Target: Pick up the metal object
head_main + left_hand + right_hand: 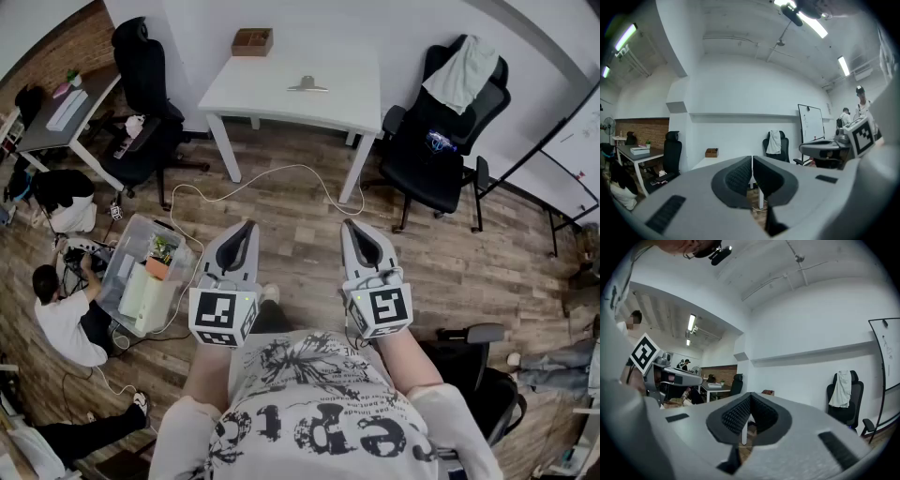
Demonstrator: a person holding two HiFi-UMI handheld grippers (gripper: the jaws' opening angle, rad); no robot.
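The metal object point(307, 85), a small silver clip-like piece, lies on the white table point(356, 103) far ahead of me in the head view. My left gripper point(247, 228) and right gripper point(351, 226) are held side by side above the wooden floor, well short of the table. Both point toward it. The left gripper point(752, 159) has its jaws pressed together with nothing between them. My right gripper point(750, 397) is likewise shut and empty. Neither gripper view shows the metal object.
A brown box point(252, 41) sits at the table's back left corner. Black office chairs point(441, 141) point(145, 103) flank the table. A clear bin point(145, 277) and a white cable point(281, 173) lie on the floor. A person point(66, 319) sits at the left.
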